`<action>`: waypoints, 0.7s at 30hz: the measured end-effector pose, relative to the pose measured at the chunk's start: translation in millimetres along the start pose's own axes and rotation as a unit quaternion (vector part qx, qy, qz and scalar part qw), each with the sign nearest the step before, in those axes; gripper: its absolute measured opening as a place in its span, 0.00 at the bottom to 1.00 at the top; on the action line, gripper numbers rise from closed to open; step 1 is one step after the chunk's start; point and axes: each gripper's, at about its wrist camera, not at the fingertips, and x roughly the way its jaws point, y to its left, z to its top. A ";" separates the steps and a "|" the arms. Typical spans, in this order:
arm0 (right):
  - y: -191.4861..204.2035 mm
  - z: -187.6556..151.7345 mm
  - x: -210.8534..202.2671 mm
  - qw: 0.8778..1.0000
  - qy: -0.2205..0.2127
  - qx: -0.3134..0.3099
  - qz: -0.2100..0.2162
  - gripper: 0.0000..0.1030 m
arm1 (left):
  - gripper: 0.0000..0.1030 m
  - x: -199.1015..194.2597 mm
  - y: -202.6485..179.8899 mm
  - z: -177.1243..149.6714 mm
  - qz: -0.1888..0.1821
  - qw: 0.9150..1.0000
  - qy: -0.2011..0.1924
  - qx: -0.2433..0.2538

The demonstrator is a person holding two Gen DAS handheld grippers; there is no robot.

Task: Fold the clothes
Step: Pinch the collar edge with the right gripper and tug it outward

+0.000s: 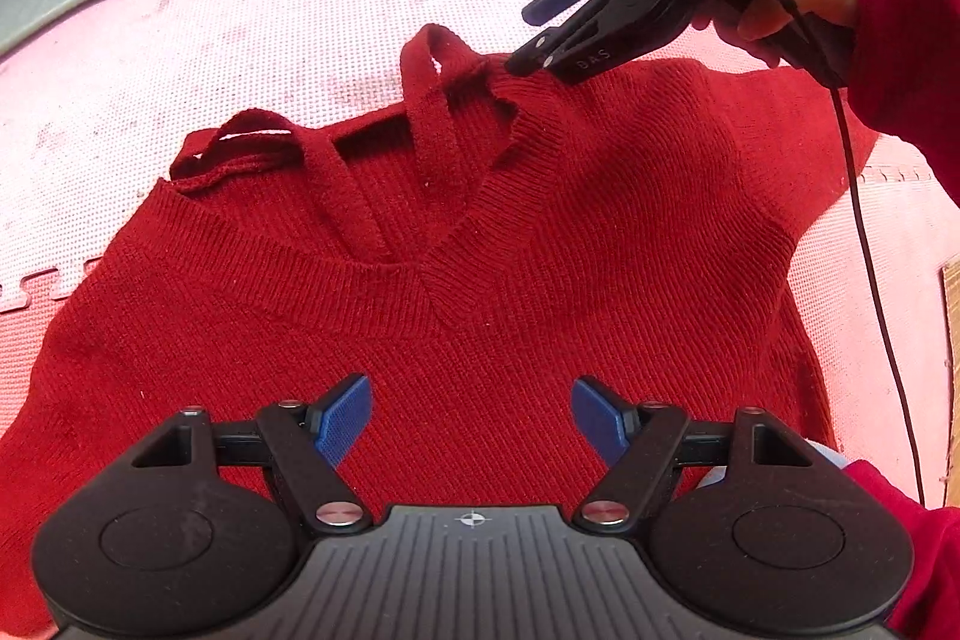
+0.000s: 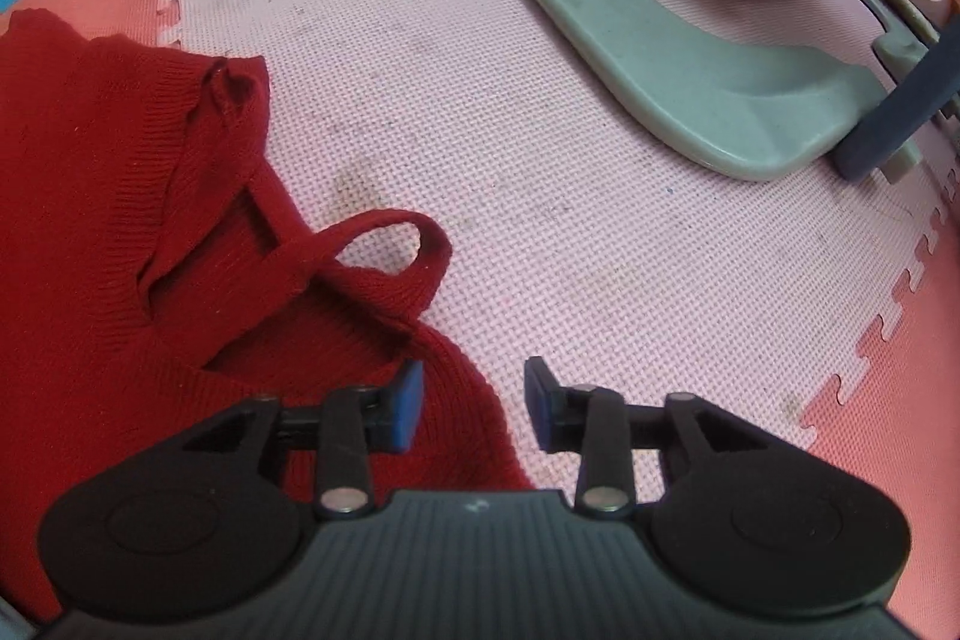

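The right gripper (image 2: 474,403), released, straddles the red knit sweater's (image 1: 480,280) shoulder edge; the left gripper (image 1: 471,415), also released, hovers over its chest.

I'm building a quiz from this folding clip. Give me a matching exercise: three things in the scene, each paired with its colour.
Things:
1. sweater
2. claw pads
3. curved plastic board

Colours:
A. blue
B. grey-green
C. red

Pairs: 1-C, 2-A, 3-B
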 end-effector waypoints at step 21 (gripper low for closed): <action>2.2 21.4 20.5 0.994 -0.060 0.083 -0.035 0.07 | 0.73 10.9 13.5 -0.4 -0.006 1.000 0.016 -0.006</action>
